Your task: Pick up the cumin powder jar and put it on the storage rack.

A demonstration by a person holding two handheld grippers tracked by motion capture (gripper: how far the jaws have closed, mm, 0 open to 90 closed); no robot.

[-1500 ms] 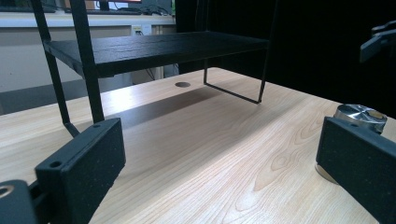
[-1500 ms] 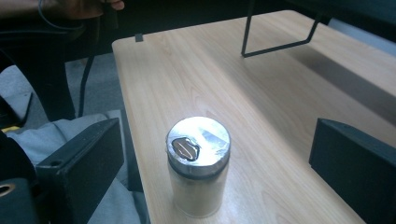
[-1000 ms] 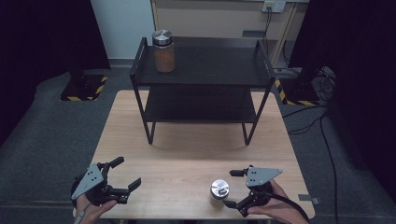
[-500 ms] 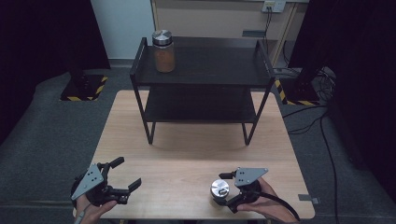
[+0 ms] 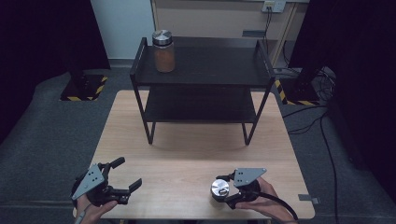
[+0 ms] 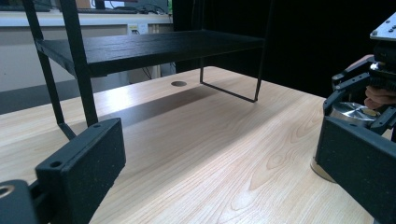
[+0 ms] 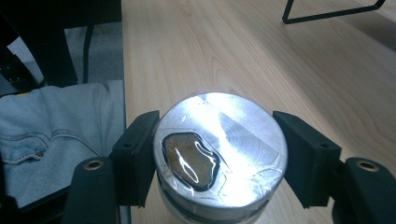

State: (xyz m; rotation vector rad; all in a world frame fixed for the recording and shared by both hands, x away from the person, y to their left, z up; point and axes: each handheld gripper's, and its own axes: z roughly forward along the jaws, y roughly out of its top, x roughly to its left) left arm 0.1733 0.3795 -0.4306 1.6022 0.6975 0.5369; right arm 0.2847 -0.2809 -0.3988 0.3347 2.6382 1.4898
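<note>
Gripping the silver-lidded jar (image 7: 219, 154) at the worktop's (image 5: 187, 163) near right edge, my right hand-held gripper (image 5: 227, 191) has just closed on its lid; my left hand-held gripper (image 5: 122, 179) rests open, empty.

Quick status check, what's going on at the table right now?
Right gripper just closed, shut on silver-lidded jar. Left gripper open, idle. Black shelf ahead, nothing blocking.
</note>
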